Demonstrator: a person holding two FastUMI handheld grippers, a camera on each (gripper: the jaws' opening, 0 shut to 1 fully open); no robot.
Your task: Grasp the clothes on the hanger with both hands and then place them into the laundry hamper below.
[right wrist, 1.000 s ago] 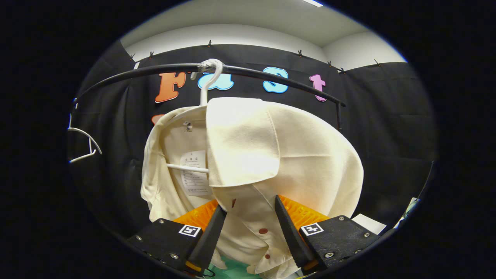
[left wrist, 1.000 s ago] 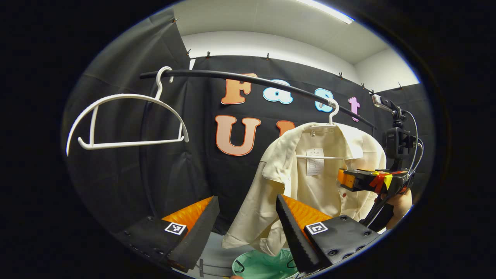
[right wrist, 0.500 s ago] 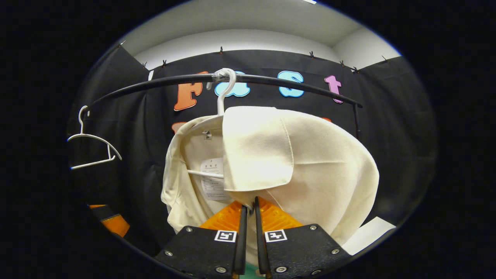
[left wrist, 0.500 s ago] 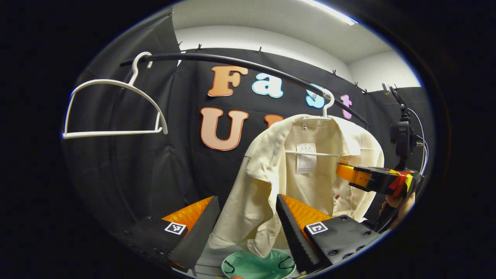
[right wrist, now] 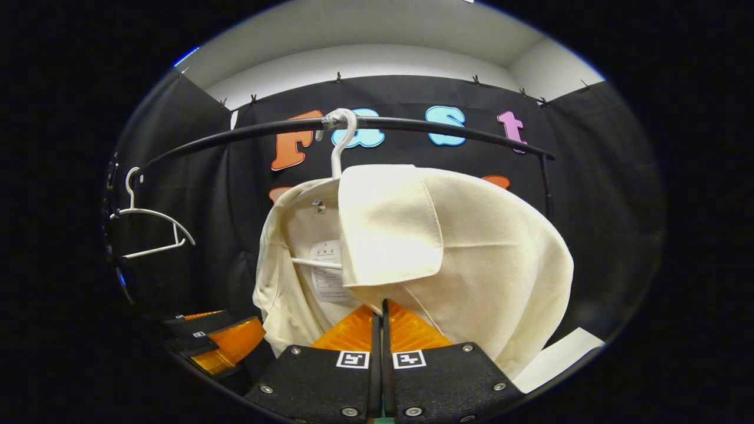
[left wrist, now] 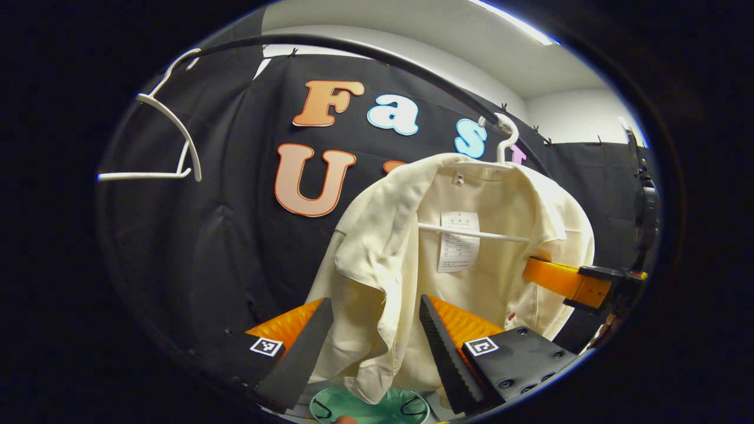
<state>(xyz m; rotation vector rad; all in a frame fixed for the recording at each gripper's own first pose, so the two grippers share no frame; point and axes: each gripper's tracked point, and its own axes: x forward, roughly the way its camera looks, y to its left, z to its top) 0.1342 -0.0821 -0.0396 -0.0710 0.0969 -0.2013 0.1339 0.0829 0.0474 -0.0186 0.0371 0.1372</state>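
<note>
Black rail [right wrist: 412, 123], shirt [right wrist: 483, 247] pinched (right hand-held gripper [right wrist: 379, 318])

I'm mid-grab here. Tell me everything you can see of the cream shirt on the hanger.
The cream shirt hangs open-fronted on a white hanger hooked over the black rail. It looks like soft woven cloth, with a broad collar, dark reddish buttons and a white label inside. The right hand-held gripper is shut on its front edge below the collar. Its other front edge droops between the left hand-held gripper's open fingers, above the green hamper.
</note>
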